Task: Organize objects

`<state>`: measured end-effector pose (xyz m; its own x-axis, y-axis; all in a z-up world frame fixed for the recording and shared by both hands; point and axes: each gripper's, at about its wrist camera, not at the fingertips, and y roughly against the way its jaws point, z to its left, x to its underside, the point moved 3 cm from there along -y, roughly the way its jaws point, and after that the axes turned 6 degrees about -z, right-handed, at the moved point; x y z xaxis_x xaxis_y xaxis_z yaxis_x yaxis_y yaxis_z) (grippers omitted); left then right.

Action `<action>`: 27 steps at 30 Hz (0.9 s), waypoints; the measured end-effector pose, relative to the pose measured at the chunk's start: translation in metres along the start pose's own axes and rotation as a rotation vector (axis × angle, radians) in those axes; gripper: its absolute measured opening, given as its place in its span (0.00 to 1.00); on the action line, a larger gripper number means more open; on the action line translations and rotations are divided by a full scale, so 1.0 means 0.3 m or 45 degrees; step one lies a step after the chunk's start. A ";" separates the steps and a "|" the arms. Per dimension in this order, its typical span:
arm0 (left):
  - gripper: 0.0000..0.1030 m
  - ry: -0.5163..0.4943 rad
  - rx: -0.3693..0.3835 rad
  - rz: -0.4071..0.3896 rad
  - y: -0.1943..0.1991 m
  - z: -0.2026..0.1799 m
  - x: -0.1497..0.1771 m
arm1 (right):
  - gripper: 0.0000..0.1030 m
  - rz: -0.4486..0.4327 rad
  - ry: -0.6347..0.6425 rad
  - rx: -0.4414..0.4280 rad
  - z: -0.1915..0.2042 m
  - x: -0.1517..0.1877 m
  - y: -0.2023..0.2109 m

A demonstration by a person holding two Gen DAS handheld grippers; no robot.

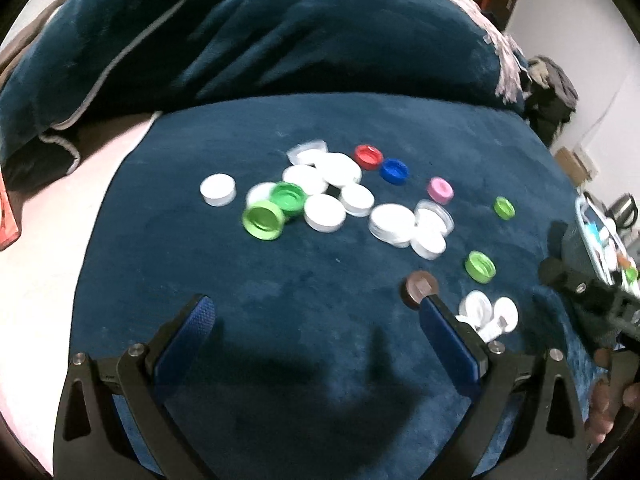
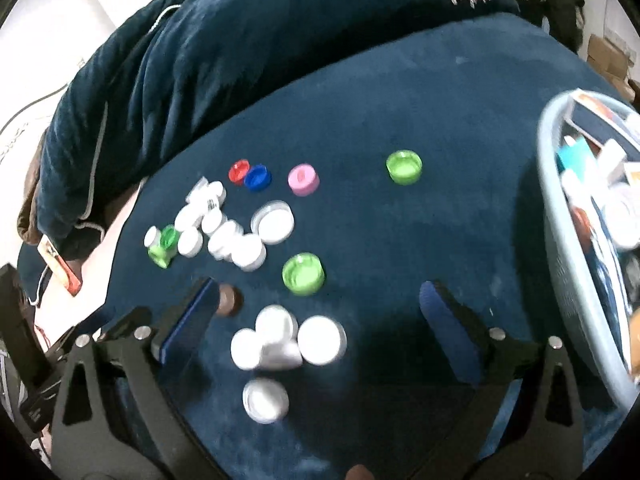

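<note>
Dozens of bottle caps lie scattered on a dark blue velvety blanket point(image 1: 280, 320); what carries the blanket cannot be told. In the left wrist view the main heap of white caps point(image 1: 332, 184) sits at frame centre, with two green caps point(image 1: 276, 208) at its left side, a red cap point(image 1: 369, 156) and a blue cap point(image 1: 394, 171) touching each other above right, and a pink cap point(image 1: 440, 191) beside those. The lower middle of the blanket is bare, giving free room between the left tool point(image 1: 316, 312) and the heap. Its jaws stand wide apart, released, holding nothing; a brown cap point(image 1: 419, 287) lies at the tip of its right finger.

In the right wrist view the right tool point(image 2: 316, 292) is likewise spread and empty. A small group of white caps point(image 2: 288, 342) lies between its fingers, untouched. A pale blue basket point(image 2: 560, 216) filled with oddments crowds the right edge. A bunched dark blue cover point(image 2: 240, 48) bounds the upper frame.
</note>
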<state>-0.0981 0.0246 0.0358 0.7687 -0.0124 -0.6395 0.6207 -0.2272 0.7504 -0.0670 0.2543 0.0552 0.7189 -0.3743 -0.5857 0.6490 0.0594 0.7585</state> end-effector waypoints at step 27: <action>0.99 -0.145 0.096 0.209 -0.109 -0.145 0.112 | 0.31 0.193 0.258 0.165 0.027 0.129 -0.096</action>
<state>-0.0859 0.0741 -0.0030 0.8333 -0.1646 -0.5277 0.4719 -0.2853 0.8342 -0.0598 0.2307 0.0130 0.8489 -0.1772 -0.4980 0.5023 -0.0231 0.8644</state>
